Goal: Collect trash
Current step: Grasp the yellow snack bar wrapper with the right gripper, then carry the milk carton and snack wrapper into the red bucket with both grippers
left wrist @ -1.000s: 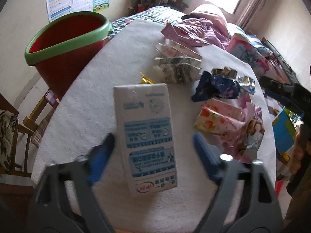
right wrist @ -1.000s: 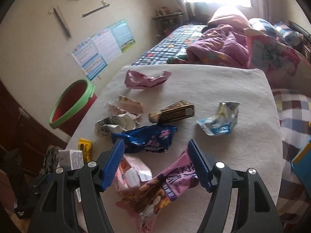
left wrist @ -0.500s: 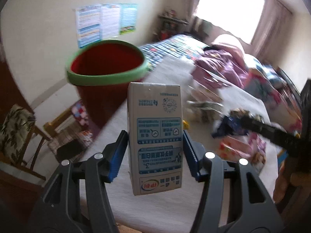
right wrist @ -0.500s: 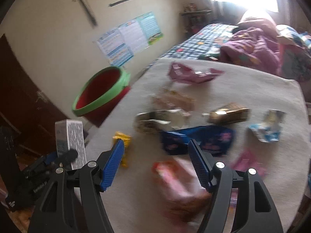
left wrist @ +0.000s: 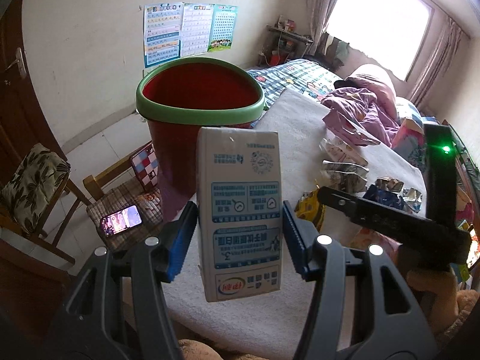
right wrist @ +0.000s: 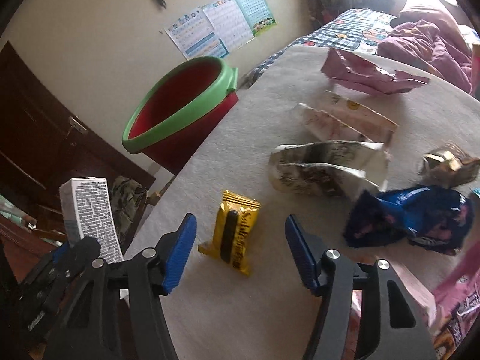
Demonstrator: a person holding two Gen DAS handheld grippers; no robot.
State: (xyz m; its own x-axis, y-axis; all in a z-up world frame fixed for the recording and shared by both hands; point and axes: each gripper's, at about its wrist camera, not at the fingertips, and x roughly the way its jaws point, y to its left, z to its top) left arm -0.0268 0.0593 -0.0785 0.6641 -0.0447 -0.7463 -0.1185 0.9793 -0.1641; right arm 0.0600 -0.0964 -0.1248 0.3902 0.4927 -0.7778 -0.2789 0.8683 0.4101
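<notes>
My left gripper point(left wrist: 238, 205) is shut on a white and blue milk carton point(left wrist: 237, 156) and holds it upright in the air. Just beyond it stands the red bin with a green rim point(left wrist: 210, 111). In the right wrist view the same carton point(right wrist: 90, 210) shows at the lower left, off the table's edge. My right gripper point(right wrist: 240, 219) hangs low over the white table point(right wrist: 240, 315). Its jaws are closing around a yellow snack wrapper point(right wrist: 234, 240) that lies flat between them, and the pads are clear of it.
More trash lies to the right on the table: a crumpled silver bag point(right wrist: 324, 168), a blue wrapper point(right wrist: 414, 219), a pink bag point(right wrist: 369, 72) and a gold box point(right wrist: 450, 165). Below the bin stands a wooden chair carrying a phone point(left wrist: 121, 220).
My left gripper closed on the carton and lifted it off the table toward the bin. My right gripper swung left across the table to the yellow wrapper, and its jaws narrowed.
</notes>
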